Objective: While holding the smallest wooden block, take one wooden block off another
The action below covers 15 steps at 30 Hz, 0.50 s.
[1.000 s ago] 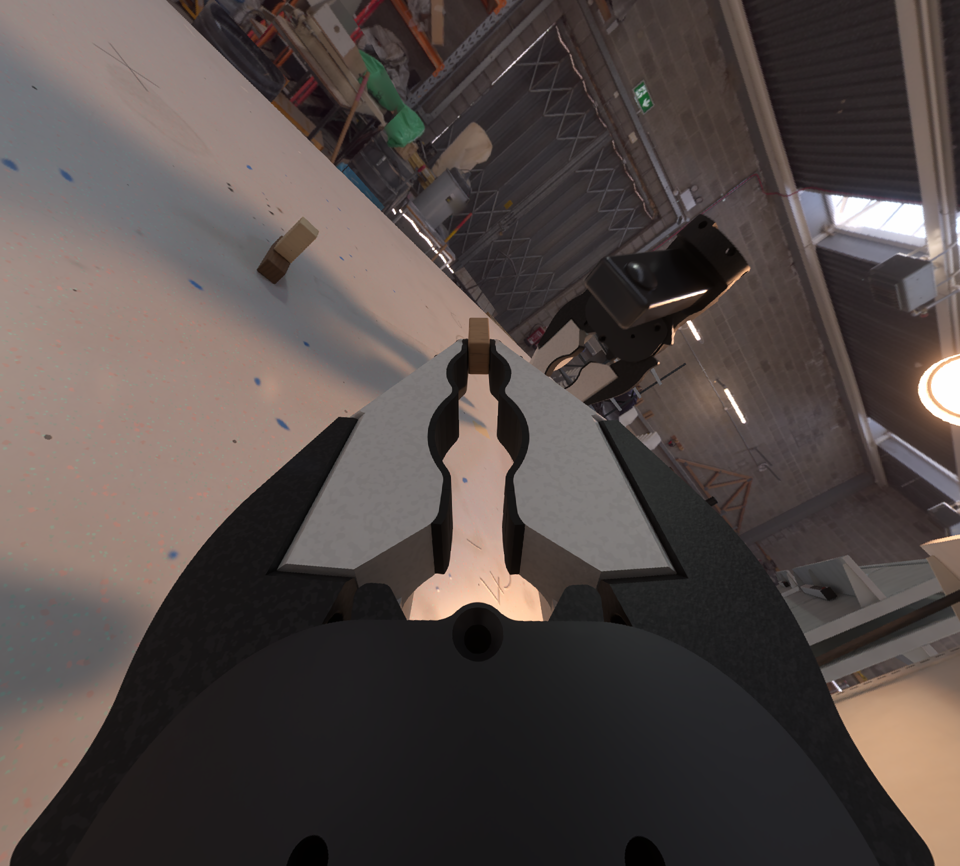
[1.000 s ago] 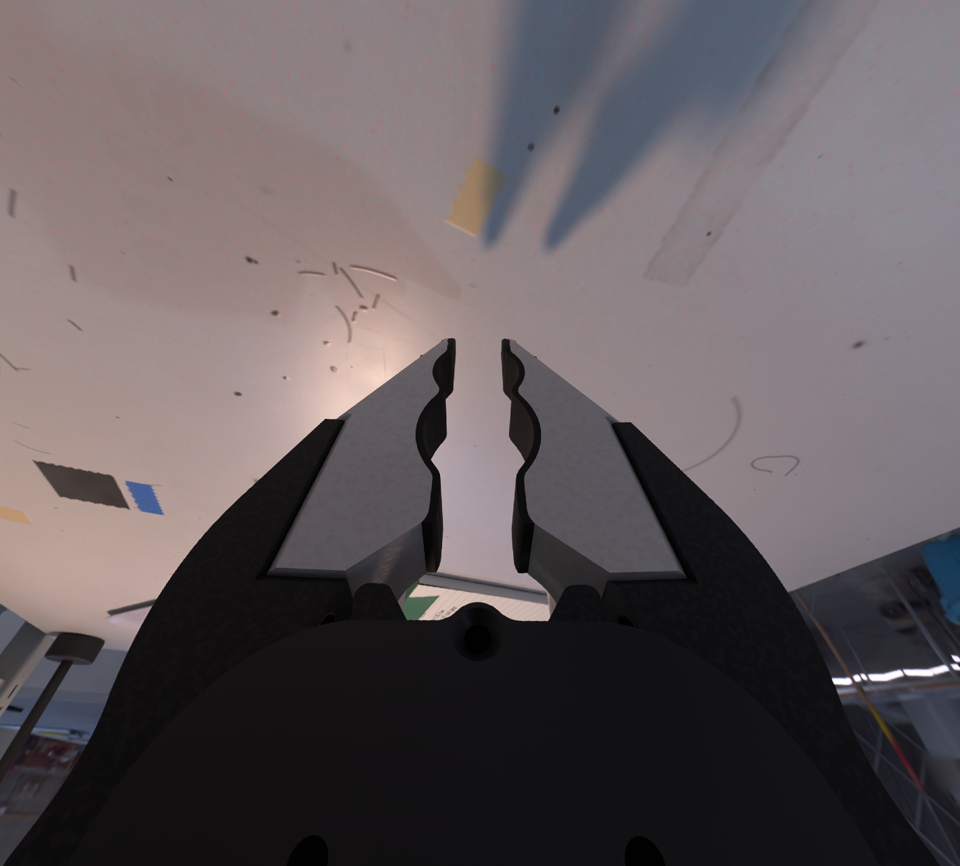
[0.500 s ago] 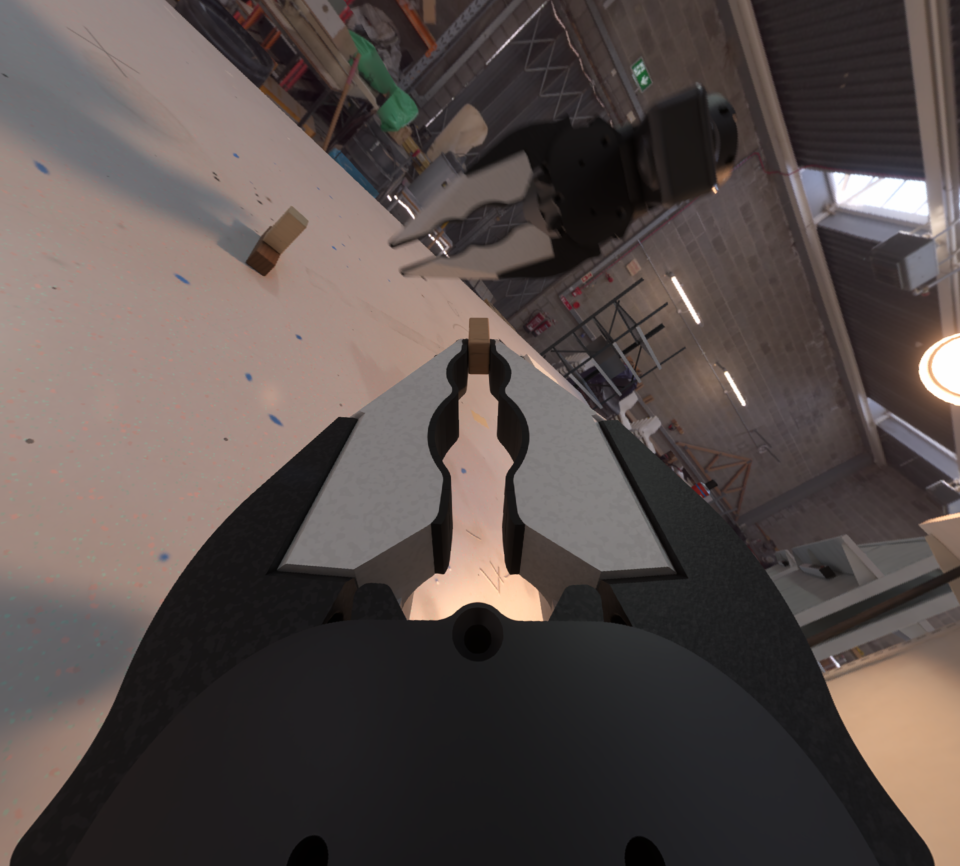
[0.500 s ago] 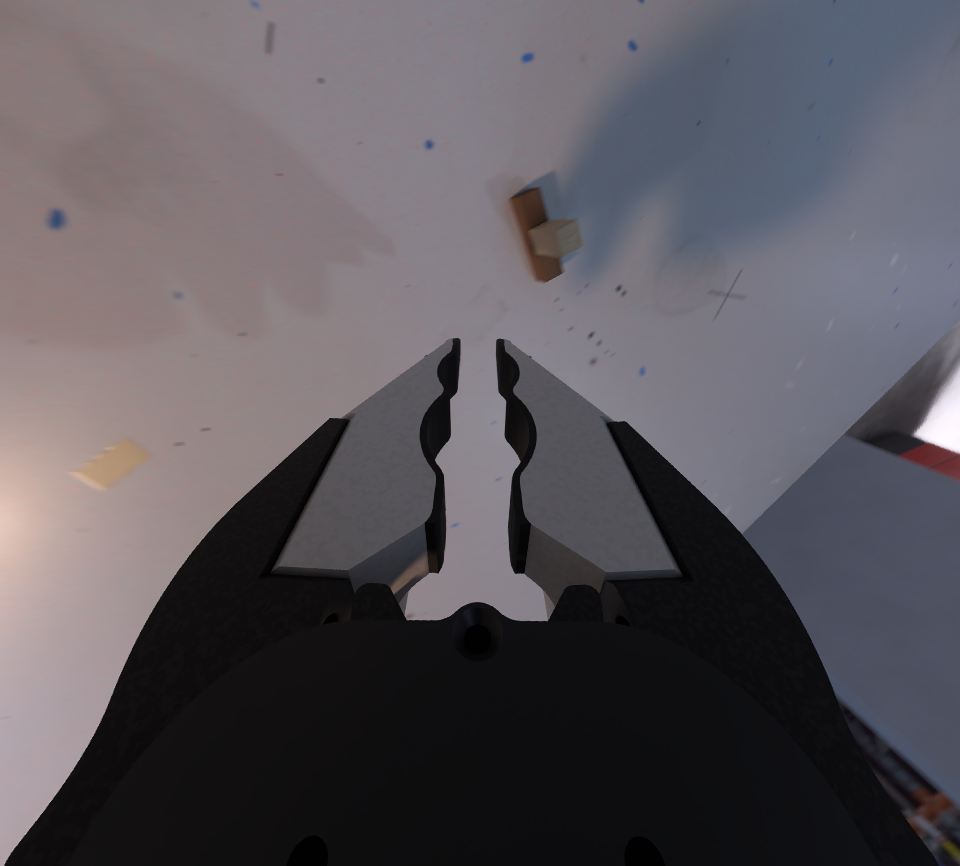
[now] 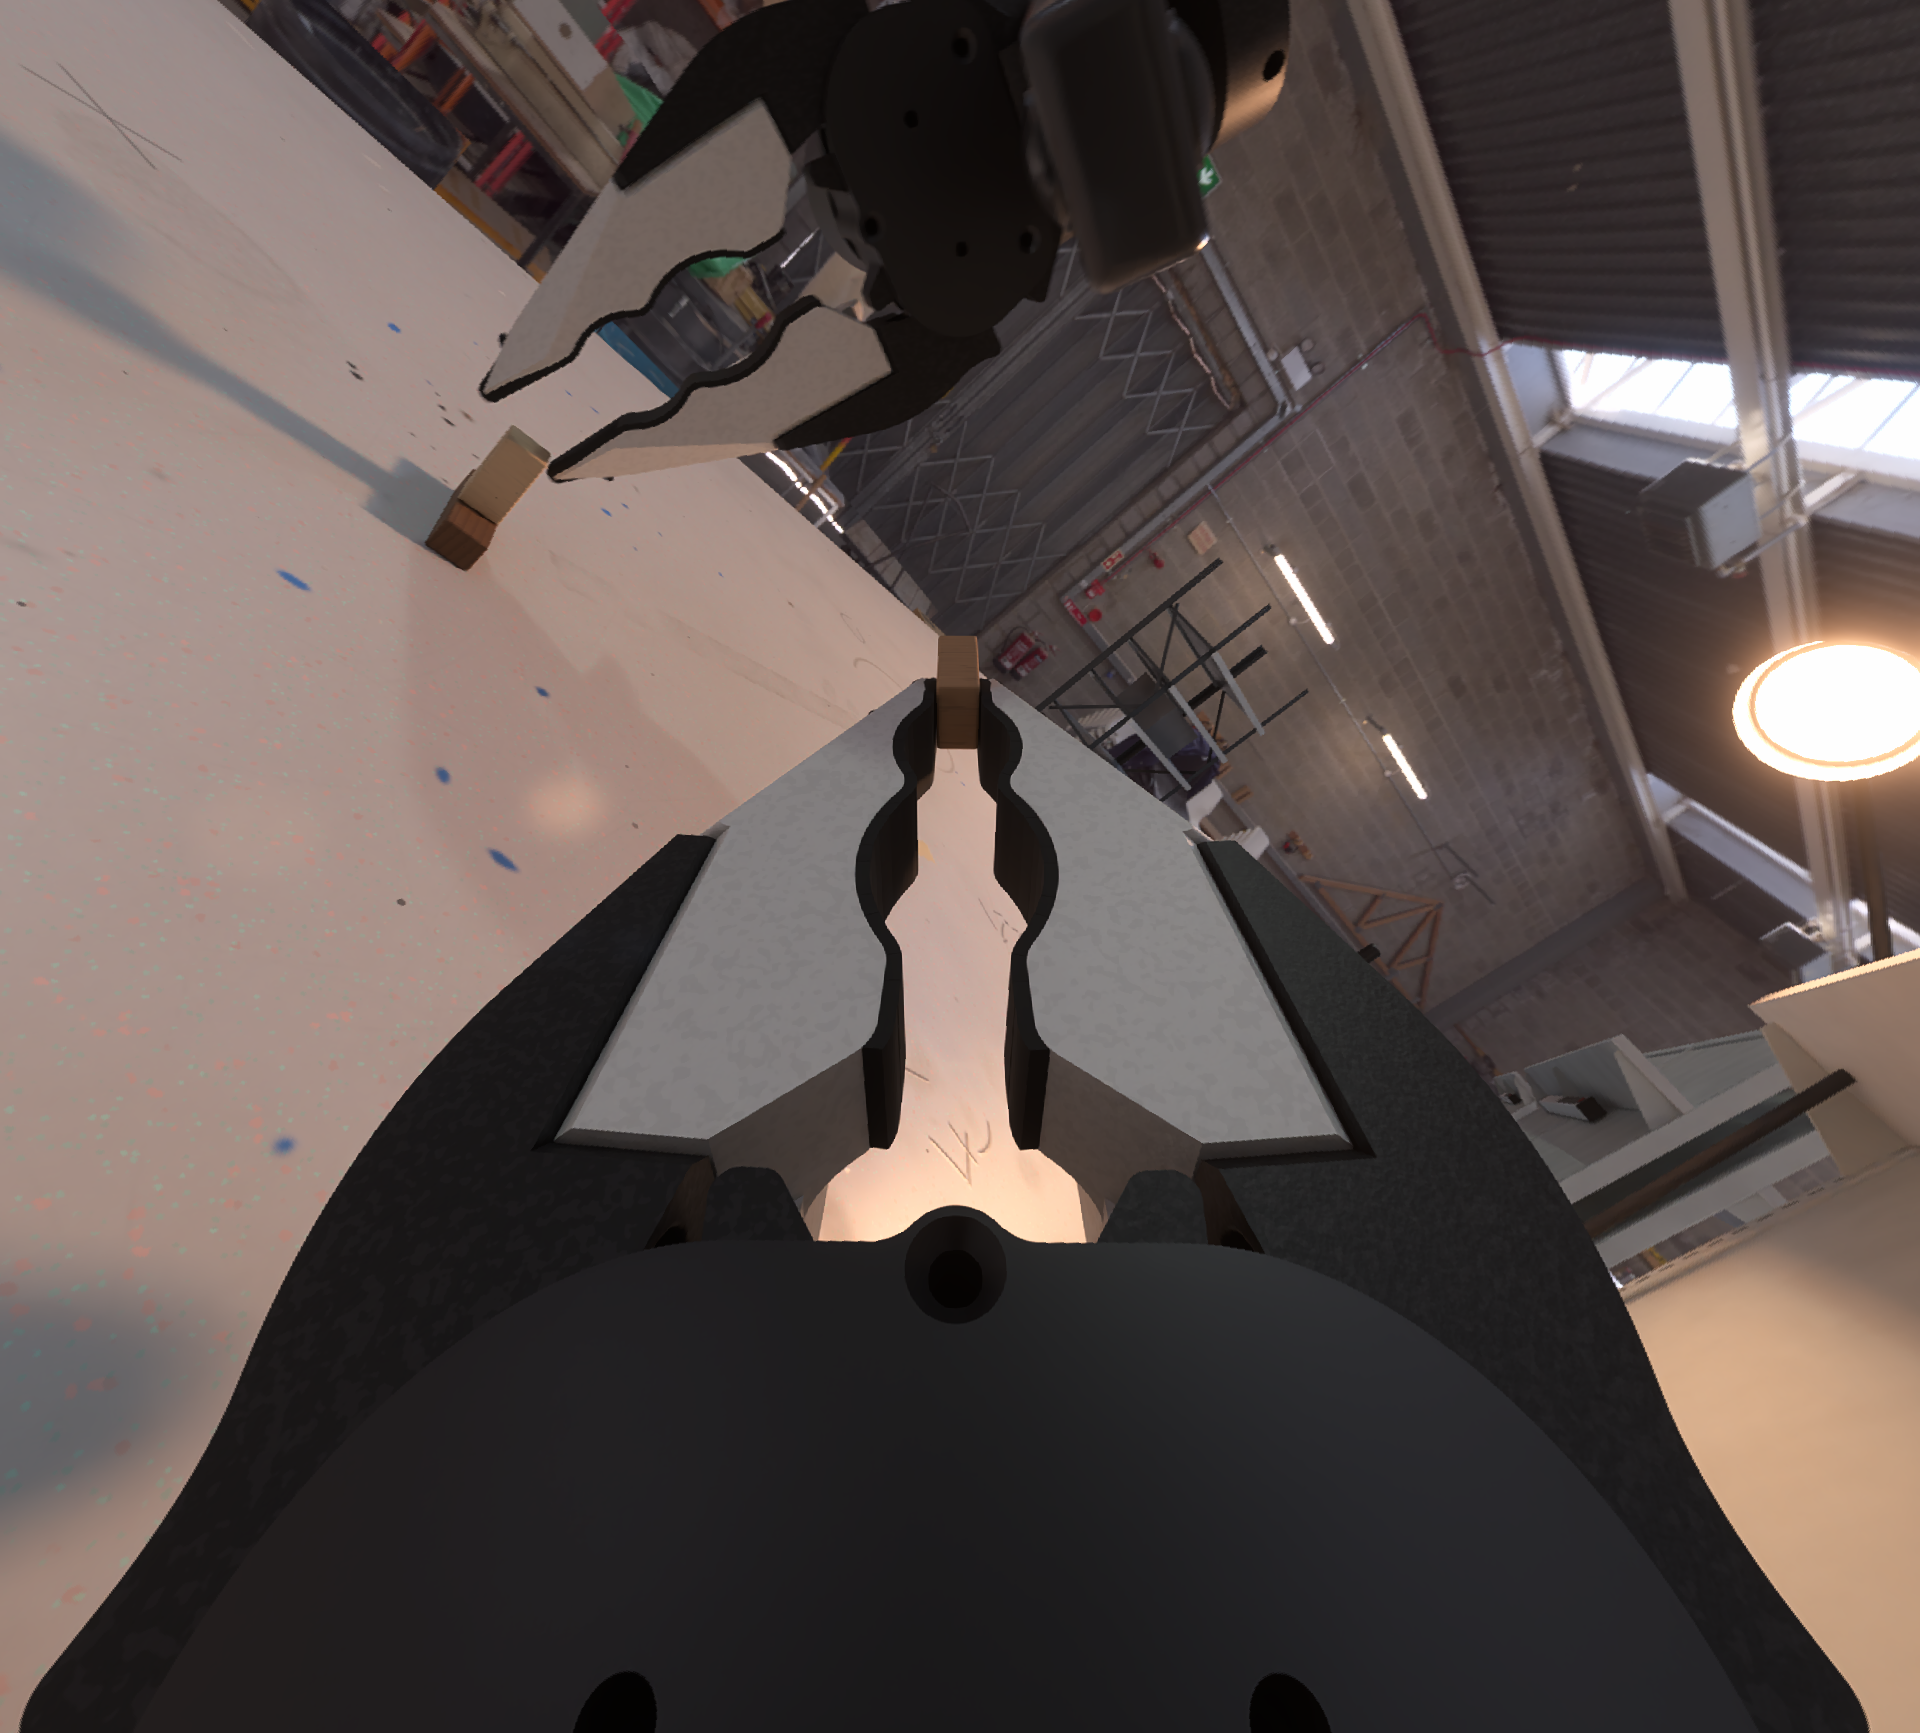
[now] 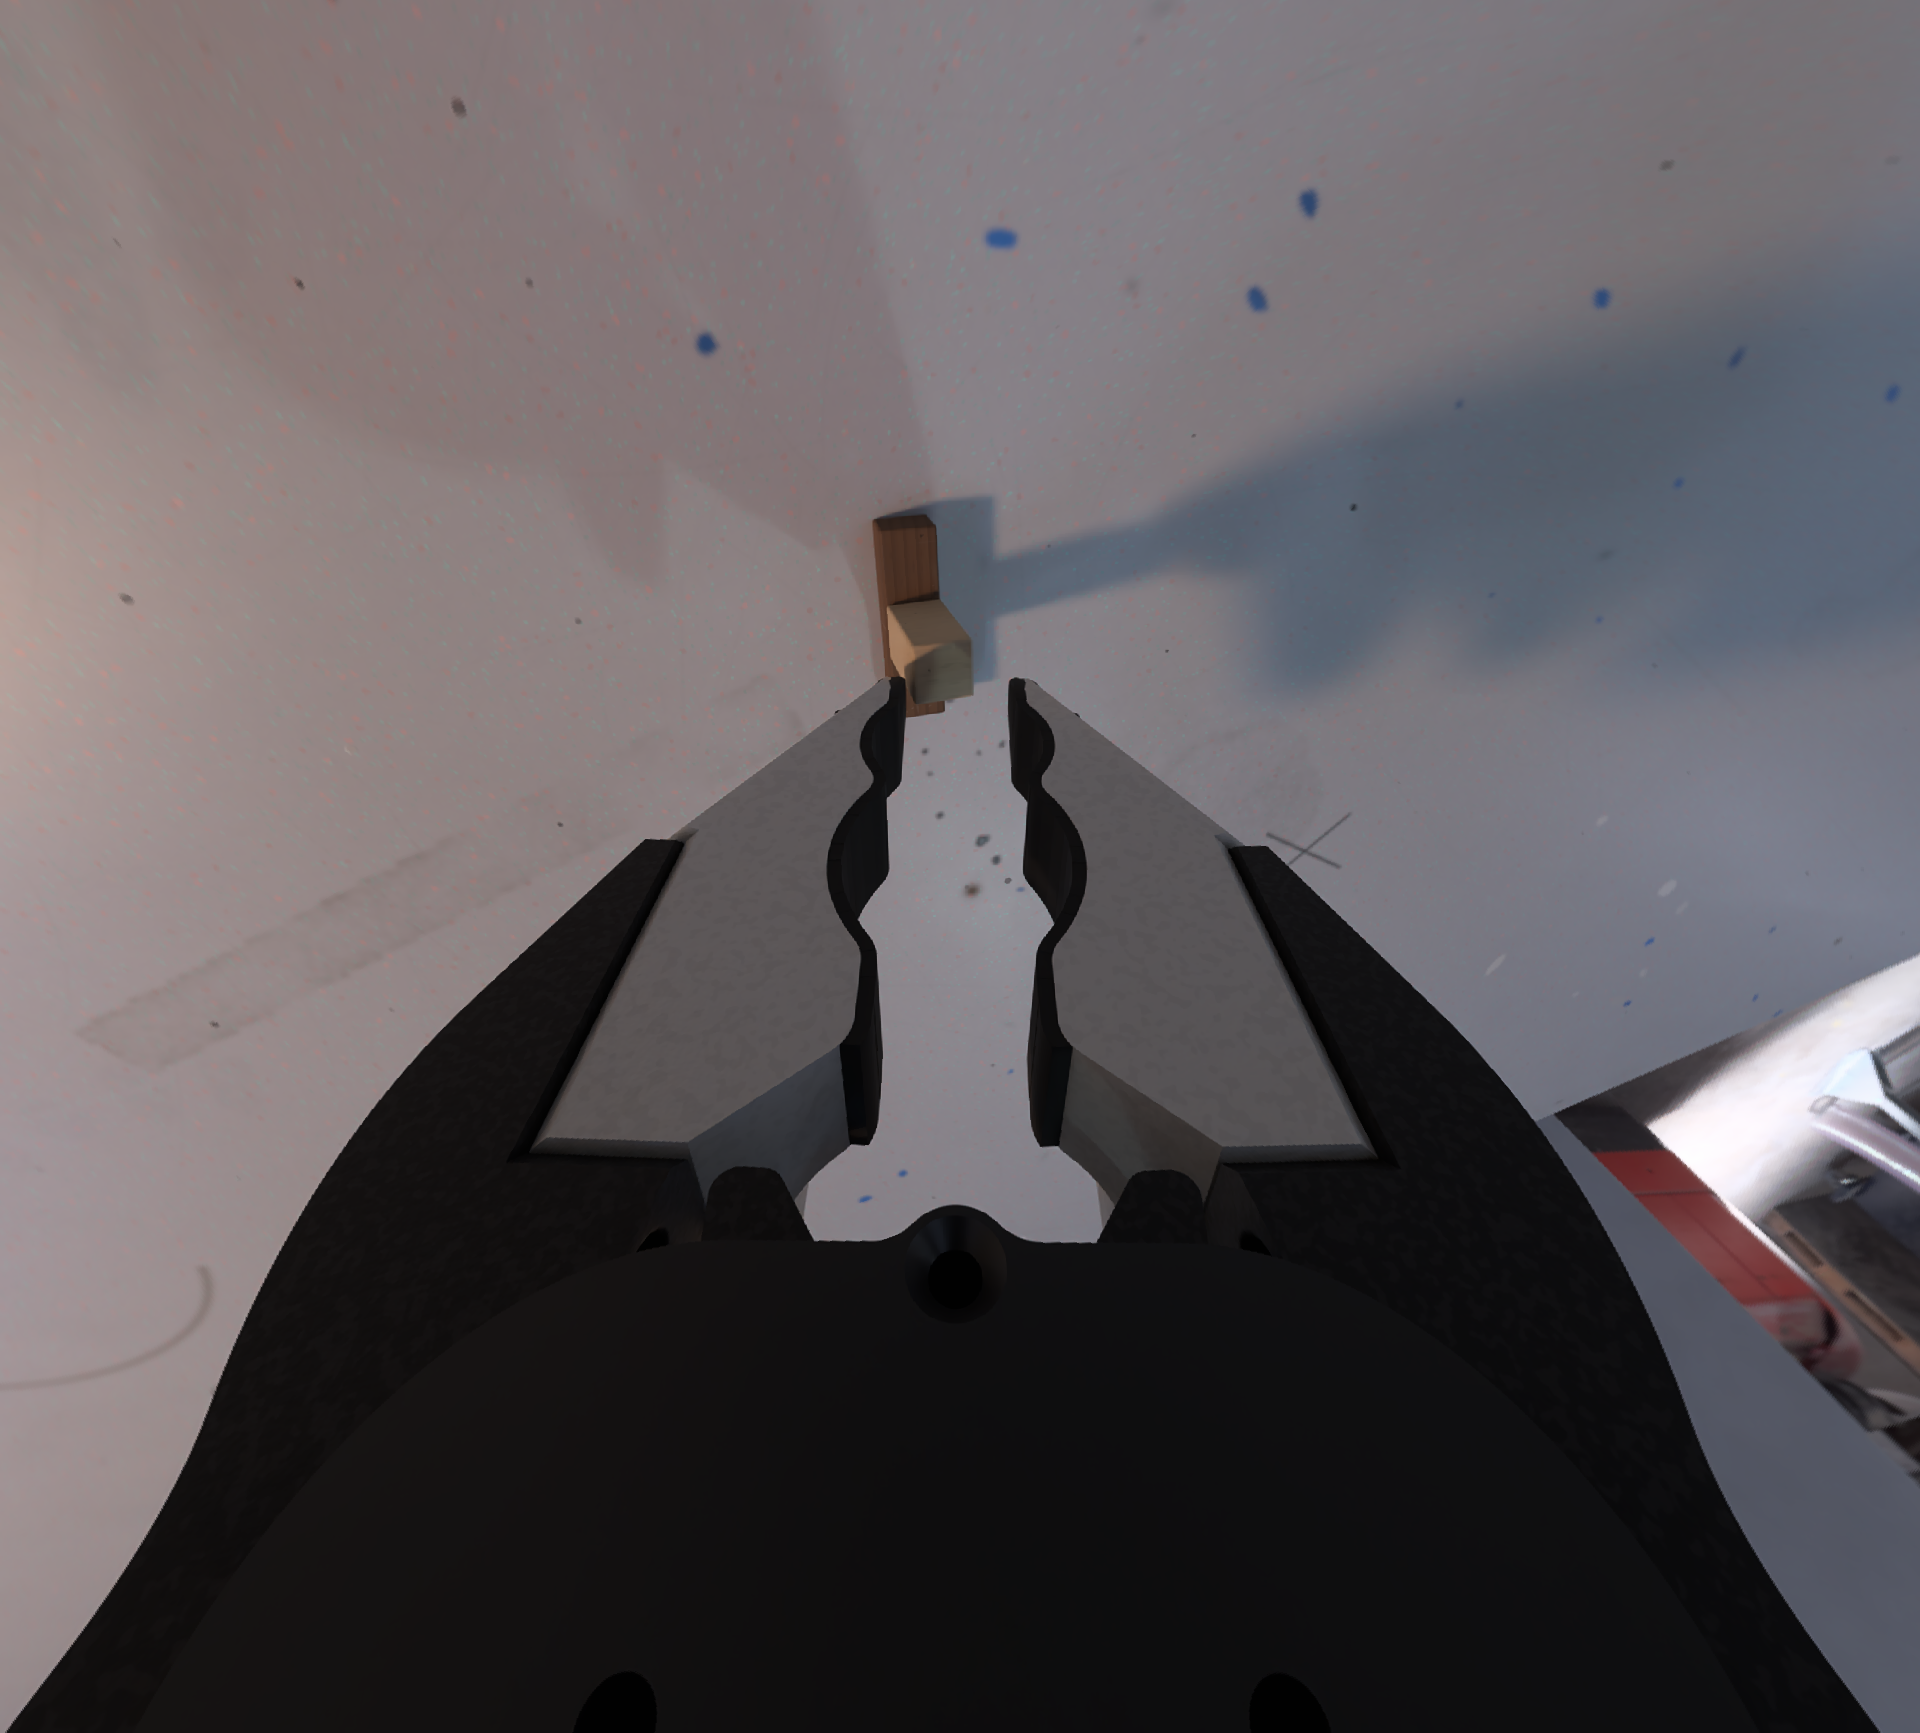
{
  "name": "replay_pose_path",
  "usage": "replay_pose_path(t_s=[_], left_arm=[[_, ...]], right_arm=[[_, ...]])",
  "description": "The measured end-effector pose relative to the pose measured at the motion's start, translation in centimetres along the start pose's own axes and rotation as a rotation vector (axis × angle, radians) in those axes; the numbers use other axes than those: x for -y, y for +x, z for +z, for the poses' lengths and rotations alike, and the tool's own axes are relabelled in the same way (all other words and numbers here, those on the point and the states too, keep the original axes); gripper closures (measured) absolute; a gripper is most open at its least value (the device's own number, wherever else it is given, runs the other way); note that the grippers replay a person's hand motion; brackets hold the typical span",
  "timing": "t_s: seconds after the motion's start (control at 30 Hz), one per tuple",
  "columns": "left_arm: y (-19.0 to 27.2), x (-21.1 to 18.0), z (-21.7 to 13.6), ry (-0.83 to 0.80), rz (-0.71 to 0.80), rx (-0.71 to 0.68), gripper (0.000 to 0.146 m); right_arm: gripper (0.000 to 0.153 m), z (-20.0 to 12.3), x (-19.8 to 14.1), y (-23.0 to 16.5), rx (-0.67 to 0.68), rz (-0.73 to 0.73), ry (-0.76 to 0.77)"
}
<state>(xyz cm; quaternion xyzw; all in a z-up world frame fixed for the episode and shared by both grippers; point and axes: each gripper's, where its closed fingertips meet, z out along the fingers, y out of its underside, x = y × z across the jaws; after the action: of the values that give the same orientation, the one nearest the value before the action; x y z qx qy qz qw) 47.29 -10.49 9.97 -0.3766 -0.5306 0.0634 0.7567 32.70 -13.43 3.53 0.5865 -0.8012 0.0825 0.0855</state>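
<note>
The left claw (image 5: 957, 696) is clenched on the smallest wooden block (image 5: 957, 684), which sits at the very tips of its fingers, in the middle of the left wrist view, lifted off the worktop (image 5: 260, 748). This half of the task is in place and only needs to be kept.

The right claw (image 6: 954, 696) is released, with a clear gap between its fingers and nothing inside. Just above its tips, in the centre of the right wrist view, stands the pale wooden block (image 6: 935, 653) on top of the darker wooden block (image 6: 906, 563), which lies flat on the worktop. The pale block is a little left of the middle of the gap, near the left fingertip; I cannot tell if it touches. In the left wrist view the same stack is at the upper left, the pale block (image 5: 506, 470) just beside the lower fingertip of the right claw (image 5: 525, 426).

I judge the step in hand is the approach to the upper block. Next, the right claw should shift slightly to centre the pale block, advance around it, close and lift straight away, without dragging the darker block.
</note>
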Motion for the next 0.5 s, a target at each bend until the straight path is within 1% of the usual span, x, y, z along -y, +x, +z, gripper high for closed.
replay_pose_path(t_s=[0.17,0.23,0.3,0.4,0.5], left_arm=[[0.2,0.1,-0.1,0.009,-0.012,-0.021,0.14],[0.2,0.2,-0.2,0.012,-0.015,-0.027,0.14],[0.3,0.2,-0.2,0.015,-0.017,-0.03,0.14],[0.3,0.3,-0.3,0.02,-0.018,-0.031,0.14],[0.3,0.4,-0.3,0.025,-0.016,-0.03,0.14]], right_arm=[[0.133,0.9,-0.4,-0.3,0.071,-0.045,-0.071],[0.14,0.7,-0.3,-0.5,0.086,-0.037,-0.074],[0.14,0.6,-0.2,-0.7,0.093,-0.002,-0.07],[0.14,-0.3,0.2,-0.6,0.026,0.077,-0.023],[0.14,-2.7,1.0,-0.8,-0.1,0.248,0.123]])
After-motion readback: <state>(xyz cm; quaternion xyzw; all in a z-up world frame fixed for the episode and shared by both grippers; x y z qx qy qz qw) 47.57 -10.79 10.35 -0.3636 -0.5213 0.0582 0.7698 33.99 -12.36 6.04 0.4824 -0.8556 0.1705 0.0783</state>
